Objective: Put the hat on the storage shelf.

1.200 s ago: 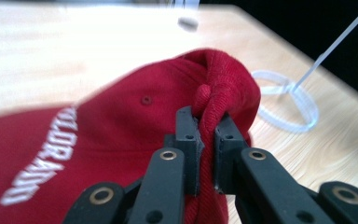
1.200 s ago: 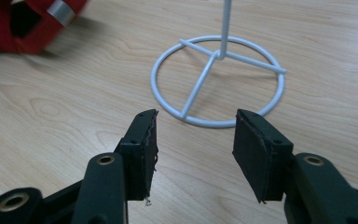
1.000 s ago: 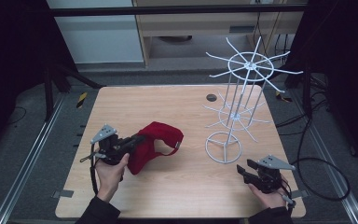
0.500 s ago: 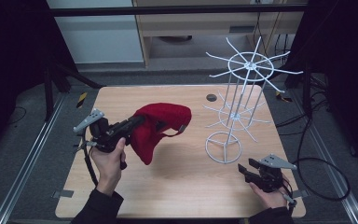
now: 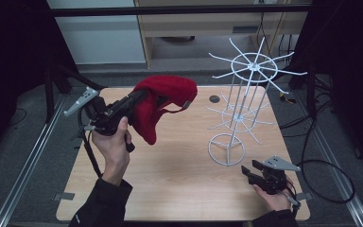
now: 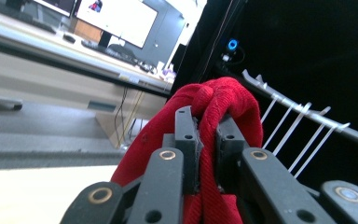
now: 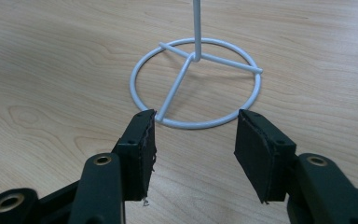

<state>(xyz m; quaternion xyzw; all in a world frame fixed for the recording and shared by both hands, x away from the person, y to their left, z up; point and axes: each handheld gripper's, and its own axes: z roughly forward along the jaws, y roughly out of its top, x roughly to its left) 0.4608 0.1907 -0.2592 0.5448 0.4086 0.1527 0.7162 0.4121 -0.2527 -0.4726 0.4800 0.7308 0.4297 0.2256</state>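
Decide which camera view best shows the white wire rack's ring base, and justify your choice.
The right gripper view: the ring base lies close up, its circle, spokes and upright post clear. The high view shows the base small on the wooden table. The left gripper view shows rack prongs, not the base.

So we've got our left hand (image 5: pixel 113 146) raised up off the table, left gripper (image 5: pixel 139 97) angled up and forward with its jaws pinched tight on the red cloth (image 5: pixel 163 101). Our right hand (image 5: pixel 274 201) sits low near the table edge, right gripper (image 7: pixel 193 140) jaws spread wide apart.
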